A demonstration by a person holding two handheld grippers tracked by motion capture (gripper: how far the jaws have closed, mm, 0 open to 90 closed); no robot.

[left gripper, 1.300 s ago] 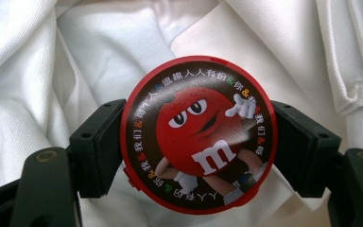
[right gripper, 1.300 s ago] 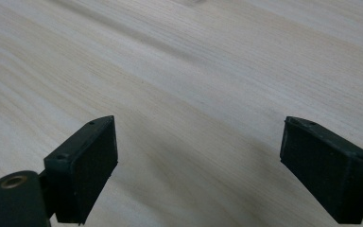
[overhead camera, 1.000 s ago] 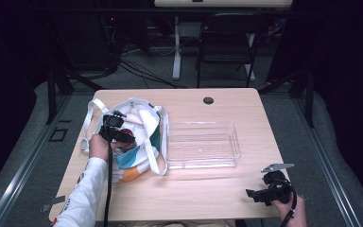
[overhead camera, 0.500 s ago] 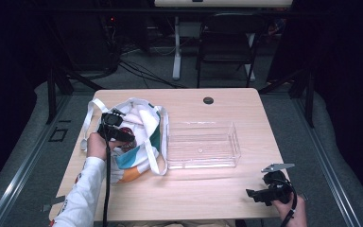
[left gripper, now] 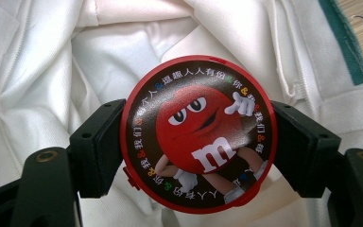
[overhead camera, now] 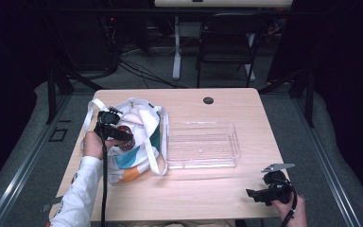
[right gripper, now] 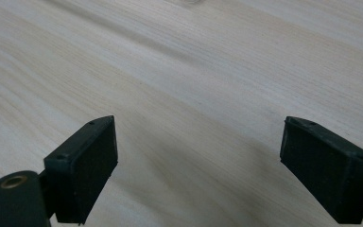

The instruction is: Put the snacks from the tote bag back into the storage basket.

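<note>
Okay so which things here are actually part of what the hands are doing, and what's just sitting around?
In use:
- left gripper, shut on the round red candy tin
- white cloth tote bag
- probably the clear plastic tray

Just lying about:
- right gripper, open over bare table
- black folding chair

Round red candy tin (left gripper: 198, 137) clamped over white tote bag (overhead camera: 139, 142).

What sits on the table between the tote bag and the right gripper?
In the high view, a clear tray lies between bag and right gripper.
</note>
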